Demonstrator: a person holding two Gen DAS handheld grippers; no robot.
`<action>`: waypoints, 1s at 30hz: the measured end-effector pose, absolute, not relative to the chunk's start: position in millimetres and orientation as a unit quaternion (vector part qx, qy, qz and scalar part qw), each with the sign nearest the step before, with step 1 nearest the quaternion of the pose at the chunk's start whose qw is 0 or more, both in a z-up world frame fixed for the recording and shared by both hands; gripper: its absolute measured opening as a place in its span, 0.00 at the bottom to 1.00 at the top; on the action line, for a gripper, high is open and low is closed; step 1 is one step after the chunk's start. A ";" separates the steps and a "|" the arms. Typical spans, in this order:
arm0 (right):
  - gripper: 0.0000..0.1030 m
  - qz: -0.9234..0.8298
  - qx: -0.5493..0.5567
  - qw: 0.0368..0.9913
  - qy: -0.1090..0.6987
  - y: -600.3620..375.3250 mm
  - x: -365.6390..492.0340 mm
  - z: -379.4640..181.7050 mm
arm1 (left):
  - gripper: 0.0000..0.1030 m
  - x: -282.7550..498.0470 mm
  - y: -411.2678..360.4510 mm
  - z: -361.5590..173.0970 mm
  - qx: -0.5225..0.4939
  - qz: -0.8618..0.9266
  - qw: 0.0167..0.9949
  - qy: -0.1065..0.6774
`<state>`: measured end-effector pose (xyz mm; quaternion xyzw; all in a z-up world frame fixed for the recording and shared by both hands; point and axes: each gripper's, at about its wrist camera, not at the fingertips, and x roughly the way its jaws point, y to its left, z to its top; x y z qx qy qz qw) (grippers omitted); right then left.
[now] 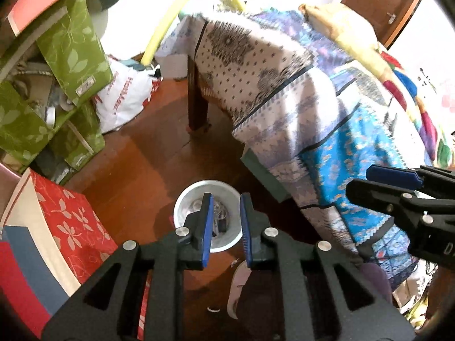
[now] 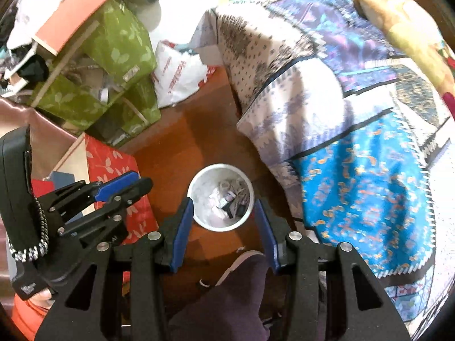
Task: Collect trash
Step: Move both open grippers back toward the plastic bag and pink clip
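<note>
Bin (white, trash inside) on wood floor between red box and draped bed. Left gripper and right gripper hang above it, both parted, empty.

Red lettering runs down the white plastic bag at about ten o'clock from the white bin; it seems to begin "Hom", the rest blurred. The small label on the green leaf-print box is too small to read.
</note>
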<state>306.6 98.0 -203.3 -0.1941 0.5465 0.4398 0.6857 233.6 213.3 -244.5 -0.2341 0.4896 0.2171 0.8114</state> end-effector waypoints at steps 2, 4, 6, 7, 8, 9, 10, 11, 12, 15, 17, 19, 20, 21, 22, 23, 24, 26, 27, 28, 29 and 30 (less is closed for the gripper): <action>0.40 0.440 -0.184 0.697 0.535 86.0 307.5 -189.5 | 0.17 232.1 205.9 -227.5 -0.226 0.216 0.822 0.476; 0.40 0.440 -0.175 0.711 0.520 71.9 309.5 -174.6 | 0.17 231.6 198.0 -211.9 -0.216 0.215 0.831 0.465; 0.40 0.438 -0.166 0.728 0.501 56.9 310.2 -158.3 | 0.17 232.1 186.8 -192.8 -0.202 0.215 0.843 0.450; 0.40 0.437 -0.161 0.735 0.492 49.4 311.2 -150.6 | 0.18 232.7 183.4 -187.2 -0.199 0.214 0.846 0.446; 0.40 0.434 -0.155 0.745 0.482 40.3 312.4 -141.5 | 0.20 233.5 178.0 -178.9 -0.194 0.213 0.851 0.439; 0.40 0.433 -0.151 0.752 0.474 34.1 313.0 -135.8 | 0.27 234.2 173.3 -171.4 -0.191 0.211 0.855 0.433; 0.40 0.431 -0.143 0.762 0.462 24.5 314.1 -126.9 | 0.34 235.0 168.2 -164.3 -0.188 0.209 0.860 0.426; 0.40 0.428 -0.136 0.771 0.451 14.9 314.8 -118.5 | 0.37 235.9 162.0 -156.5 -0.184 0.208 0.865 0.417; 0.40 0.425 -0.130 0.780 0.440 6.6 316.0 -111.3 | 0.42 237.3 155.7 -148.9 -0.180 0.207 0.871 0.408; 0.41 0.411 -0.112 0.809 0.405 -21.0 319.3 -89.1 | 0.50 244.3 137.0 -129.5 -0.166 0.199 0.884 0.389; 0.43 0.401 -0.103 0.826 0.383 -37.9 321.8 -76.7 | 0.51 251.5 123.3 -118.4 -0.160 0.188 0.892 0.379; 0.51 0.395 -0.096 0.837 0.367 -51.9 322.5 -67.1 | 0.52 259.1 111.9 -111.1 -0.154 0.178 0.899 0.370; 0.51 0.387 -0.089 0.847 0.354 -62.9 324.1 -61.1 | 0.52 264.3 104.1 -106.8 -0.150 0.174 0.902 0.365; 0.51 0.380 -0.086 0.854 0.345 -70.5 324.6 -57.9 | 0.52 269.4 96.5 -103.8 -0.146 0.169 0.906 0.360; 0.51 0.372 -0.083 0.861 0.336 -78.8 325.4 -54.4 | 0.52 274.8 90.0 -101.6 -0.143 0.165 0.908 0.357; 0.51 0.361 -0.081 0.870 0.325 -88.9 328.1 -50.5 | 0.52 282.3 81.5 -98.9 -0.141 0.157 0.911 0.355; 0.51 0.352 -0.079 0.876 0.319 -96.2 331.1 -48.3 | 0.52 288.1 76.2 -97.6 -0.140 0.151 0.913 0.353; 0.51 0.330 -0.078 0.888 0.310 -110.5 338.3 -45.7 | 0.52 302.6 62.1 -95.5 -0.136 0.135 0.917 0.349; 0.51 0.319 -0.076 0.893 0.308 -118.5 343.6 -44.2 | 0.52 309.1 56.2 -95.1 -0.134 0.129 0.919 0.348; 0.51 0.313 -0.073 0.896 0.307 -124.9 347.2 -43.0 | 0.52 318.4 47.9 -94.2 -0.129 0.122 0.921 0.346; 0.51 0.305 -0.070 0.900 0.304 -132.3 351.9 -42.2 | 0.52 325.5 41.0 -94.3 -0.125 0.116 0.923 0.345; 0.51 0.296 -0.067 0.904 0.301 -140.9 358.2 -41.9 | 0.52 332.5 34.8 -93.9 -0.120 0.111 0.925 0.344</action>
